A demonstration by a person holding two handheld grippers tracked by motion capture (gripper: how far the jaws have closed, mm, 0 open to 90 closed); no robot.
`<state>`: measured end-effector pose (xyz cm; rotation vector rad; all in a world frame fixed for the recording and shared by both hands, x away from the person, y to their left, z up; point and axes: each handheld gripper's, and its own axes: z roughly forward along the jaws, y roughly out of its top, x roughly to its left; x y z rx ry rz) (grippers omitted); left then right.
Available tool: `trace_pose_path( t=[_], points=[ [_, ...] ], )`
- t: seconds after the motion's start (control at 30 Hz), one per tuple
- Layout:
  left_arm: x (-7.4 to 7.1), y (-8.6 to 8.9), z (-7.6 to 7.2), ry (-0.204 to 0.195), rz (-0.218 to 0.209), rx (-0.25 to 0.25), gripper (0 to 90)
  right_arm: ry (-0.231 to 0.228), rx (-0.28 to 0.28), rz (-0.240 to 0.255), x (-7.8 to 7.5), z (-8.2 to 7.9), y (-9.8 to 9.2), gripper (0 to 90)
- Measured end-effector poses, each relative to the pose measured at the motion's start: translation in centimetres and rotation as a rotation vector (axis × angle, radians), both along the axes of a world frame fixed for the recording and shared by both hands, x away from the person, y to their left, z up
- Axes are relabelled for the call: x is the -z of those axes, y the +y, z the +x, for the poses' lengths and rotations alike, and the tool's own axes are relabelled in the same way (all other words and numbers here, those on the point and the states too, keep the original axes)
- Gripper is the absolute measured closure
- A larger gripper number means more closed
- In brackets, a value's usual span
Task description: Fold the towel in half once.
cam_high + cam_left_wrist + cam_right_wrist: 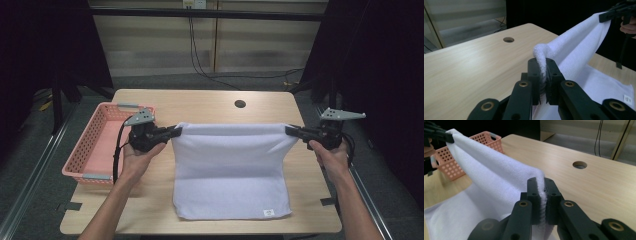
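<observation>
Towel label (268, 212) print too small to read; forearms cut off below.

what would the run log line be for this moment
left gripper: shut on white terry towel far corner | right gripper: shut on other far corner | far edge lifted, near edge on wooden table

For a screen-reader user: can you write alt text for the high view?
Two hand-held grippers, left gripper and right gripper, lift the far edge of a white towel taut above a wooden table. Its near half lies flat; a pink basket sits at left.
</observation>
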<state>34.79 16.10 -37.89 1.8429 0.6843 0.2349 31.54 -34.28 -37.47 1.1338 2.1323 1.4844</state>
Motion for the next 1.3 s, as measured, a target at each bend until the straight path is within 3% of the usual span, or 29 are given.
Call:
trace_pose_path(
  t=[0.1, 0.27, 0.4, 0.5, 0.7, 0.87, 0.93, 1.03, 1.17, 1.27, 1.3],
  points=[
    [0.2, -0.3, -1.0, 0.003, -0.016, 0.017, 84.5, 0.009, -0.018, -0.017, 0.7, -1.2, 0.1, 85.3],
    [0.9, -0.3, -2.8, 0.001, -0.005, 0.026, 84.5, 0.026, -0.038, -0.015, 1.9, -3.4, 0.0, 85.3],
    [2.4, -0.1, -4.8, 0.043, -0.007, 0.032, 84.4, 0.033, -0.056, -0.030, 2.9, -5.5, 0.0, 85.2],
    [4.1, -0.2, -6.7, 0.055, 0.023, 0.065, 84.4, 0.046, -0.057, -0.011, 4.0, -6.8, -0.2, 85.1],
    [7.1, 0.7, -7.6, 0.124, 0.040, 0.088, 83.9, 0.135, -0.083, -0.017, 7.9, -9.4, 0.0, 84.1],
    [8.6, 0.5, -8.6, 0.146, 0.099, 0.129, 83.2, 0.188, -0.112, -0.032, 9.5, -11.1, -0.2, 81.9],
    [9.0, 0.6, -9.1, 0.172, 0.099, 0.140, 82.7, 0.212, -0.135, -0.062, 10.1, -11.7, 0.0, 79.9],
    [9.3, 0.8, -9.9, 0.172, 0.126, 0.165, 82.1, 0.232, -0.160, -0.078, 10.4, -12.5, 0.0, 77.0],
    [9.7, 1.2, -11.2, 0.201, 0.145, 0.199, 78.8, 0.246, -0.186, -0.086, 10.5, -13.6, -0.3, 70.5],
    [9.4, 1.8, -11.8, 0.197, 0.125, 0.218, 72.8, 0.227, -0.184, -0.081, 9.8, -13.7, -0.5, 63.1],
    [9.2, 2.2, -12.0, 0.190, 0.110, 0.201, 68.9, 0.217, -0.175, -0.072, 9.6, -13.8, -0.6, 61.5]
  ],
)
